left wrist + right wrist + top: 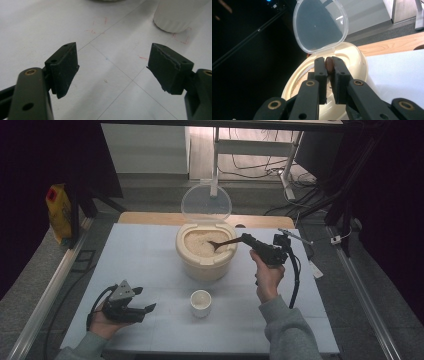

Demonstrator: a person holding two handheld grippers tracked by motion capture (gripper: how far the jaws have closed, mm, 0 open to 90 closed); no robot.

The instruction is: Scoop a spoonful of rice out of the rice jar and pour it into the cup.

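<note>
High view: the right gripper [248, 240], jaws pinching a dark wooden spoon [223, 243], has the bowl of the spoon dipped in the rice of the round cream plastic bin [206, 254], whose clear domed lid [206, 202] stands open behind it. Scooping looks underway; next, I judge, comes a level lift toward the small white cup [201, 303] just in front of the bin. The left gripper [142, 308] rests with jaws spread and empty, left of the cup.

lid [320, 26]: clear glossy plastic
bin [206, 265]: cream smooth plastic
spoon [225, 242]: brown wood
cup [201, 303]: white, matt
bench [150, 270]: matt white
pads [65, 67]: rough black rubber
</note>
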